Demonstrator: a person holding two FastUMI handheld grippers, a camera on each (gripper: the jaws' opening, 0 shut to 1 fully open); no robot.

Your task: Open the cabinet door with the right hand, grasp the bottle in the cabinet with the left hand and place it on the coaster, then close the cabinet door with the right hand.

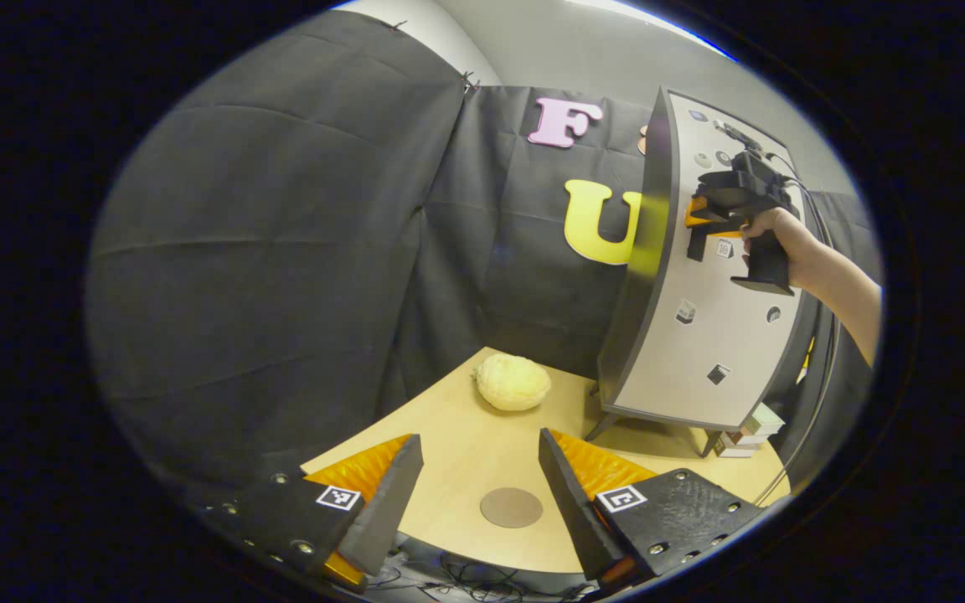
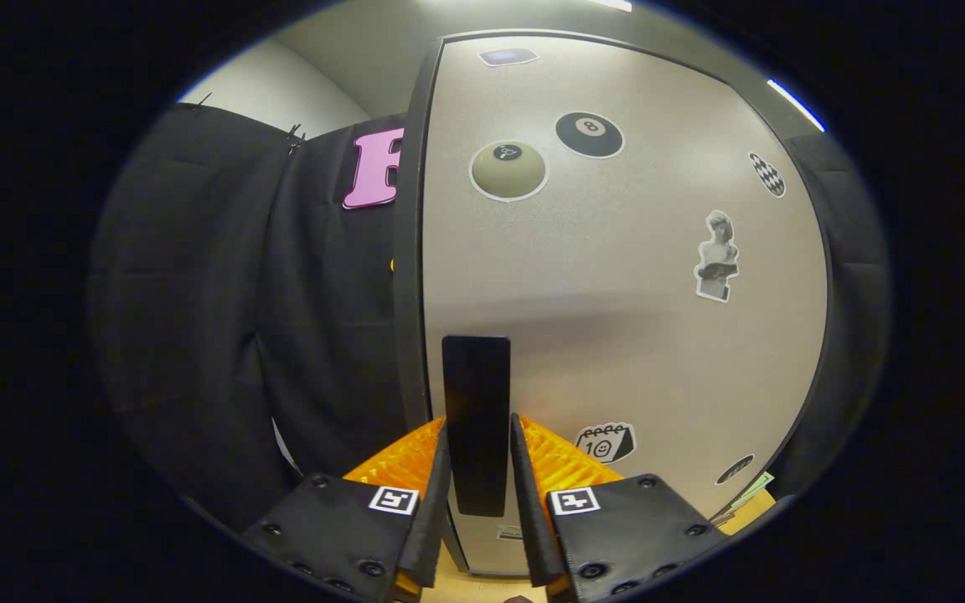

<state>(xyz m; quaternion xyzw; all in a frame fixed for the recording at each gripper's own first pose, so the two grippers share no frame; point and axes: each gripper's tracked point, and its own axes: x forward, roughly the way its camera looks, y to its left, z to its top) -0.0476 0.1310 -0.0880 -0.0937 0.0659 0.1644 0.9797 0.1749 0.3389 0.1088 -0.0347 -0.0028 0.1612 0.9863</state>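
Note:
The cabinet (image 1: 646,276) stands at the table's back right, its grey sticker-covered door (image 1: 700,352) looking flush against it. A person's hand (image 1: 792,247) holds my right gripper (image 1: 703,219) against that door. In the right gripper view, my right gripper (image 2: 479,421) is shut on the door's black vertical handle (image 2: 476,385), one finger on each side of the bar. My left gripper (image 1: 479,437) hovers open above the table's near edge with nothing in it. The round brown coaster (image 1: 511,507) lies flat between its fingers. The bottle is hidden behind the door.
A pale yellow lumpy round object (image 1: 513,382) sits on the wooden table (image 1: 457,419), left of the cabinet's legs. A small stack of boxes (image 1: 749,431) lies by the cabinet's right foot. Cables (image 1: 482,578) hang below the table's front edge.

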